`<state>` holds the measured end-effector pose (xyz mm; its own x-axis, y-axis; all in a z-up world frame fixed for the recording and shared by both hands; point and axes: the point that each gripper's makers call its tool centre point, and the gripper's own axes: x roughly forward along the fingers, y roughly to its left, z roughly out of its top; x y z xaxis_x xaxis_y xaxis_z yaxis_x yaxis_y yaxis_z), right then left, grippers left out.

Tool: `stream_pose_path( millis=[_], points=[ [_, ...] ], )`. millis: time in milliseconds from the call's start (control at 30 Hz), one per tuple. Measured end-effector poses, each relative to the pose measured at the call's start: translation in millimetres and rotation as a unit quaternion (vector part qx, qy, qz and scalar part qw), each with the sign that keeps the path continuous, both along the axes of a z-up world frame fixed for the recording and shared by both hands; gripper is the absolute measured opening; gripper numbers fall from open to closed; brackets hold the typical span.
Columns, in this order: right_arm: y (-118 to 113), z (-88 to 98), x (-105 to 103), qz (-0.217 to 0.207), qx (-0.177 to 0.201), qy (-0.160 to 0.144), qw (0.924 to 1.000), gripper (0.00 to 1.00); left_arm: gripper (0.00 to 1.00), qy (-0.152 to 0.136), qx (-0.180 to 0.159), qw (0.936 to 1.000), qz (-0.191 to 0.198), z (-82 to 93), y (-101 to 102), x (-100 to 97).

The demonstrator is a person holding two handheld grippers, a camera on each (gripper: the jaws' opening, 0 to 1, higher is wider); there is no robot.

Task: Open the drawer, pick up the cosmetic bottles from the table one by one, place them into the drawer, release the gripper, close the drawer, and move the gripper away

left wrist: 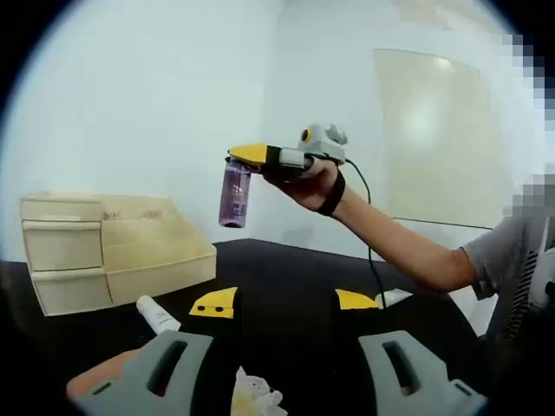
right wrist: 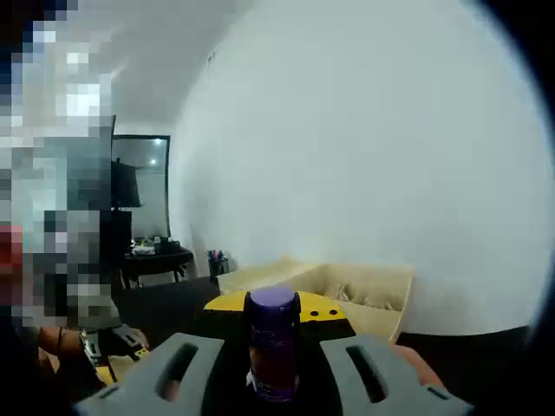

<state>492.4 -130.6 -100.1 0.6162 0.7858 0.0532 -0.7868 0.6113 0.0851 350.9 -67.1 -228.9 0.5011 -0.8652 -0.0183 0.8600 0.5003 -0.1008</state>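
Left gripper view, left to right: cream drawer unit [left wrist: 104, 251] on black table [left wrist: 286, 277]; white tube [left wrist: 158, 314] lies near it. Left gripper [left wrist: 286, 364] low, jaws wide, nothing between. Purple bottle [left wrist: 234, 192] hangs mid-air, clamped at cap by right gripper [left wrist: 251, 156]. Right gripper view: bottle pinched upright between jaws. Likely light, rigid plastic, smooth, slippery; hold near neck looks secure.

Right claw [left wrist: 236, 158] raised, clamped on bottle [left wrist: 234, 192]; left claw [left wrist: 284, 305] low, spread.
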Motion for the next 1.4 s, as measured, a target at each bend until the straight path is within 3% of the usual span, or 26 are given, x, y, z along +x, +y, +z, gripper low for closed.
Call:
stream_pose_path(
  millis=[300, 700, 933, 1400],
  points=[
    [9, -8.0, 33, -0.009, 0.000, -0.006, 0.9999, 0.15, 0.37, -0.001, 0.007, 1.0000, -0.006, -1.9, -5, -2.1],
    [6, -45.3, 77, -0.014, -0.037, -0.015, 0.9991, 0.16, 0.37, 0.004, 0.017, 0.9998, -0.014, -10.0, -9, -3.8],
    [0, -57.9, 87, -0.025, -0.051, -0.011, 0.9983, 0.16, 0.37, 0.006, 0.019, 0.9998, -0.011, -12.3, -7, -1.3],
    [1, -95.8, 111, -0.006, -0.106, -0.012, 0.9943, 0.16, 0.37, 0.010, 0.025, 0.9996, -0.009, -17.9, -7, -0.7]
  ],
)
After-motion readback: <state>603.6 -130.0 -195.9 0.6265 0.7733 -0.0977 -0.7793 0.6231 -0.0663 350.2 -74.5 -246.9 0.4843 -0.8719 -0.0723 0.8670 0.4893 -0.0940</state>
